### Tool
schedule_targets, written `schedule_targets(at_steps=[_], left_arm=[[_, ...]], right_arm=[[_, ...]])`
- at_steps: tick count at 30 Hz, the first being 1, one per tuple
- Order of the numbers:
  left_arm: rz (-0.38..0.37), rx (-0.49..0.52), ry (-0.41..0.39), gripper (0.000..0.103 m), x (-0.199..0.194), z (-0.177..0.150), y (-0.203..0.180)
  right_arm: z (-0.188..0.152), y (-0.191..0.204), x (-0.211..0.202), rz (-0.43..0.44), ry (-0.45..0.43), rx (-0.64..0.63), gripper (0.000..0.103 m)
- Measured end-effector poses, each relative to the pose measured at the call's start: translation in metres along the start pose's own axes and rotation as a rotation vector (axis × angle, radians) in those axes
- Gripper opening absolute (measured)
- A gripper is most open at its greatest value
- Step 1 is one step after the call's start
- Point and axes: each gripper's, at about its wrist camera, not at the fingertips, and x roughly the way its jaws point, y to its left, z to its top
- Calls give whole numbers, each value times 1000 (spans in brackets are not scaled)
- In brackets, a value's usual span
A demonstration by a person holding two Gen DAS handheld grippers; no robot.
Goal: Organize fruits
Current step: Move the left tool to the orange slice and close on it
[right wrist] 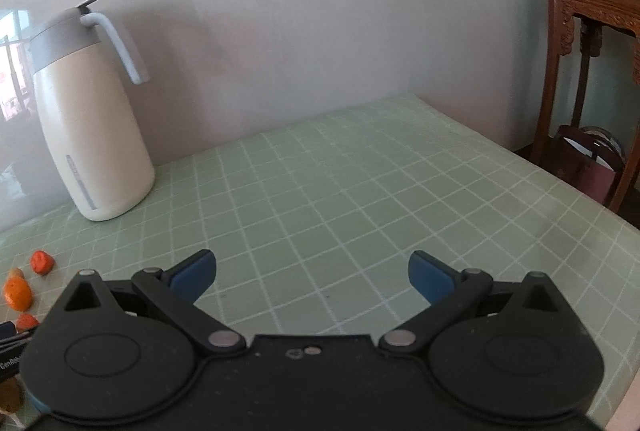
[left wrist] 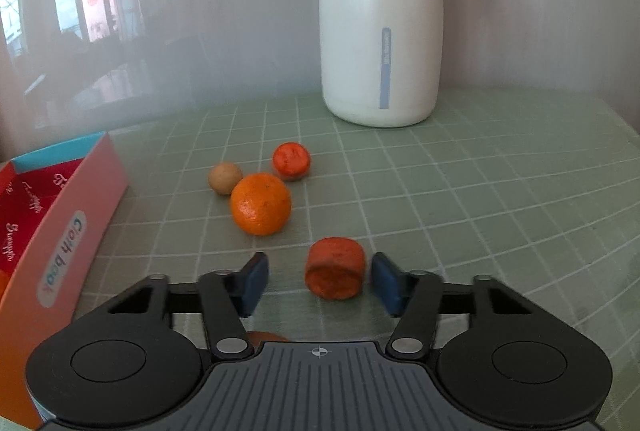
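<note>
on my left gripper (left wrist: 320,281) i see the blue pads standing on either side of a stubby orange-red fruit piece (left wrist: 335,268) that lies on the green gridded tabletop (left wrist: 480,191); the right pad sits just beside it, the left pad is clearly apart from it, so the jaws are not clamped on it and i call the gripper open around the piece. beyond it, toward the wall, lies a mandarin orange (left wrist: 260,203), with a small tan round fruit (left wrist: 225,177) touching or just beside it on its far left and a second orange-red piece (left wrist: 291,161) just behind it on the right. a pink box (left wrist: 60,231) with a red printed inside stands open at the left edge of the tabletop. a white jug (left wrist: 380,23) with a pale grey handle stands upright at the back, near the wall. my right gripper (right wrist: 312,277) hangs over a bare stretch of the gridded tabletop with its jaws spread wide and nothing between them; the fruits show only at its far left edge.
</note>
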Motion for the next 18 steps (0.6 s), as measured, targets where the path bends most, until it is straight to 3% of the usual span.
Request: schedule_targets(at_steps=[1, 18], left_arm=[[-7, 0, -2, 32, -1, 0, -1], [-4, -1, -100, 32, -45, 5, 17]], right_arm=[[0, -2, -1, -1, -2, 4, 103], [-1, 3, -8, 20, -4, 4, 103]])
